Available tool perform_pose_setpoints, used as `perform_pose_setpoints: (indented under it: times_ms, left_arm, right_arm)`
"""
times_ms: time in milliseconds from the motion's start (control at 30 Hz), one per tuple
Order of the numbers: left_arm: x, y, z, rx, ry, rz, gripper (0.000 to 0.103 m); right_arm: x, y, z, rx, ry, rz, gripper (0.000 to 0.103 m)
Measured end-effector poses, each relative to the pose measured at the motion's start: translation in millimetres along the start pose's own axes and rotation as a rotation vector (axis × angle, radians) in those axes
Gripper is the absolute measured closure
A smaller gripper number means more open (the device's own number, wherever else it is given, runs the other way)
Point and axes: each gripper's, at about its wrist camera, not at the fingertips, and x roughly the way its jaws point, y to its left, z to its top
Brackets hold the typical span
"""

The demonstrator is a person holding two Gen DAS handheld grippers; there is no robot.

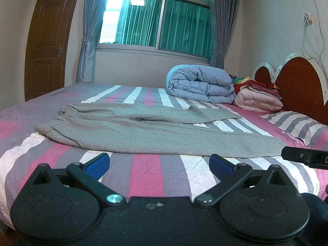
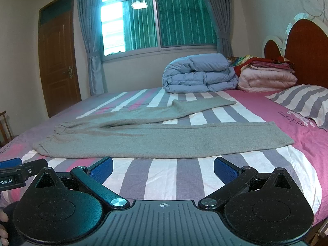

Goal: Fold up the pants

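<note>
Pants (image 1: 127, 131), grey knit sweatpants with an elastic gathered waistband, lay flat on the striped bedsheet (image 1: 147, 170) near the near edge of the bed. Waistband sat at left, both legs ran out to the right, so the long axis went left-right across the bed. Near leg lay straight; far leg angled away toward the far right, leaving a V gap with sheet showing between them. Fabric was mostly smooth, slight bunching at the crotch. Left gripper (image 1: 158, 163) hovered over bare sheet just short of the near leg, jaws spread wide, holding nothing. Right gripper (image 2: 163, 167) was likewise wide apart and empty, near the pants' edge, not touching. Folded blue duvet (image 1: 199, 84) and pink blankets (image 1: 260, 100) sat at far right by the headboard (image 1: 297, 86); striped pillow (image 2: 303, 100) at right.
</note>
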Motion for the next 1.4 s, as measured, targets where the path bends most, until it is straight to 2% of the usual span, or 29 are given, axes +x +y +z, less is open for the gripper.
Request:
perform_pose_setpoints:
  times_ms: [333, 400, 467, 600, 667, 733, 800, 967, 1067, 1233, 1267, 1300, 1333, 1367, 1400]
  left_arm:
    - [9, 9, -6, -0.034, 0.024, -0.014, 0.006]
    - [14, 16, -5, -0.056, 0.045, -0.021, 0.006]
    - [21, 23, -3, -0.073, 0.075, 0.005, 0.006]
    - [37, 56, 15, -0.118, 0.076, 0.048, 0.006]
    - [49, 77, 26, -0.095, 0.07, 0.088, 0.006]
    - [68, 100, 39, -0.06, 0.097, 0.086, 0.006]
    - [88, 129, 56, -0.037, 0.1, 0.085, 0.006]
    - [154, 212, 109, 0.01, 0.123, 0.118, 0.006]
    - [209, 257, 136, 0.028, 0.17, 0.123, 0.007]
    - [302, 311, 150, 0.046, 0.261, 0.124, 0.011]
    - [321, 320, 151, 0.041, 0.284, 0.111, 0.016]
    - [339, 329, 151, 0.033, 0.307, 0.101, 0.02]
    - [355, 335, 149, 0.026, 0.329, 0.089, 0.022]
    - [371, 341, 147, 0.026, 0.349, 0.09, 0.027]
    - [385, 347, 146, 0.028, 0.364, 0.093, 0.027]
  right_arm:
    - [4, -6, -1, 0.036, 0.028, 0.01, 0.0]
    - [11, -14, 4, 0.068, 0.044, 0.064, 0.0]
    - [12, -19, 11, 0.071, -0.01, 0.121, 0.0]
    - [22, -14, 37, -0.05, -0.089, 0.184, 0.0]
    - [37, -11, 54, -0.074, -0.072, 0.223, 0.0]
    - [61, -14, 72, -0.028, 0.003, 0.288, 0.0]
    - [90, -13, 91, -0.019, 0.097, 0.313, 0.0]
    - [152, 4, 140, -0.158, 0.055, 0.252, 0.0]
    - [213, 11, 161, -0.184, 0.079, 0.254, 0.0]
    - [333, 32, 173, -0.246, 0.143, 0.273, 0.0]
    - [357, 35, 174, -0.254, 0.154, 0.283, 0.0]
    - [381, 41, 173, -0.267, 0.166, 0.295, 0.003]
    - [404, 46, 171, -0.288, 0.177, 0.298, 0.016]
    - [423, 50, 169, -0.299, 0.194, 0.309, 0.022]
    - [445, 54, 167, -0.305, 0.214, 0.321, 0.029]
